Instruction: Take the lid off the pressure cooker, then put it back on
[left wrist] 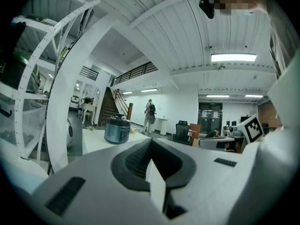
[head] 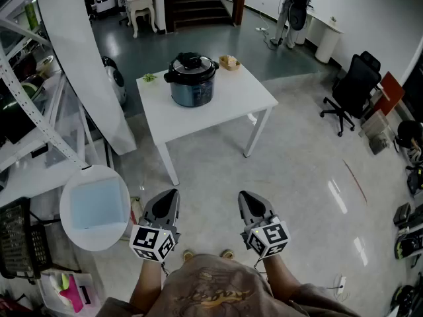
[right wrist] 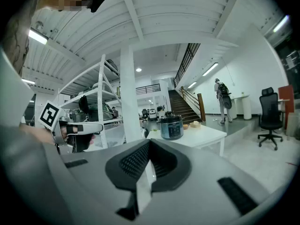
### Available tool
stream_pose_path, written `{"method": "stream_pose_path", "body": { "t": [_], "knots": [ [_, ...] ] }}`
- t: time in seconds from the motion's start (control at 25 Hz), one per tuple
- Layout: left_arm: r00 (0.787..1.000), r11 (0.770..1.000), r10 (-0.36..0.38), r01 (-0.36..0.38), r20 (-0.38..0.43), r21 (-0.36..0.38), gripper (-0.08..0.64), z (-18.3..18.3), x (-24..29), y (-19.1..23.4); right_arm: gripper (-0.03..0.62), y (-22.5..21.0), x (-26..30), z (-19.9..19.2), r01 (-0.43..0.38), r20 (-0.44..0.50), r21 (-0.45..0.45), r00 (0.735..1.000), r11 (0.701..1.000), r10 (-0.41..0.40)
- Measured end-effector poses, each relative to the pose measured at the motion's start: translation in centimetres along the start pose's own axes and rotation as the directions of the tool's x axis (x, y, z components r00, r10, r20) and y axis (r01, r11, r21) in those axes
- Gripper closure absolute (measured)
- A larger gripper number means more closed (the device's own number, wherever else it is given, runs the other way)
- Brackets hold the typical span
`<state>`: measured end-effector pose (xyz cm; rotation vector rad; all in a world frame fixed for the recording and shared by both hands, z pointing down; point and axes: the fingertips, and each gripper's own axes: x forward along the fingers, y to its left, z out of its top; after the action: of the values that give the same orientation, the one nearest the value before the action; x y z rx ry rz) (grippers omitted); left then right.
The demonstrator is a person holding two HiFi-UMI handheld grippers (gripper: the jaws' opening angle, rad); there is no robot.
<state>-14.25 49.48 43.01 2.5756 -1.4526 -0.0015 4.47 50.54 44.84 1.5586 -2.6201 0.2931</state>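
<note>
Pressure cooker (head: 192, 81), lid (head: 192, 63) on, white table (head: 238, 101), label (right wrist: 174, 131) unreadable; left gripper (head: 173, 192), right gripper (head: 243, 194) fingers (right wrist: 135, 161) together.

Blue pressure cooker (head: 192, 88) upright on white table (head: 225, 104); black lid (head: 192, 64) on.

Left of the pressure cooker (head: 192, 80) on the table (head: 225, 104), a small green thing (head: 149, 78) is too small to identify; so is the tan item (head: 229, 62) right of the cooker.

Right tool (right wrist: 149, 143) jaws together and empty, lidded pressure cooker (right wrist: 170, 127) on white table (right wrist: 206, 135) ahead
</note>
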Motion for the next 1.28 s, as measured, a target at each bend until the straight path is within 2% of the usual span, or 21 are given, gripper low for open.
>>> {"method": "stream_pose_path", "body": {
  "t": [0.24,0.52,0.72,1.0,1.28],
  "knots": [
    [1.000,1.000,0.001,-0.001,-0.005,-0.007,0.555,-0.1,0.1,0.8,0.600,0.1,0.6,0.4,0.005,0.031,0.038,0.999,0.999,-0.006],
    [0.998,0.999,-0.050,0.051,-0.027,0.012,0.555,-0.4,0.1,2.7,0.600,1.3,1.5,-0.6,0.030,0.017,0.043,0.999,0.999,-0.031],
    [0.998,0.998,-0.057,0.056,-0.027,-0.015,0.555,-0.5,0.4,4.3,0.600,2.1,2.3,-1.8,0.057,-0.005,0.050,0.998,0.997,-0.057],
    [0.997,0.997,-0.079,0.079,-0.016,-0.004,0.555,0.3,3.3,7.0,0.600,1.6,6.2,-0.5,0.060,0.028,0.036,0.998,0.998,-0.061],
    [0.998,0.998,-0.069,0.069,-0.006,0.009,0.555,1.4,8.0,9.9,0.600,-1.1,11.3,0.2,0.041,0.029,0.038,0.999,0.998,-0.042]
  ]
}}
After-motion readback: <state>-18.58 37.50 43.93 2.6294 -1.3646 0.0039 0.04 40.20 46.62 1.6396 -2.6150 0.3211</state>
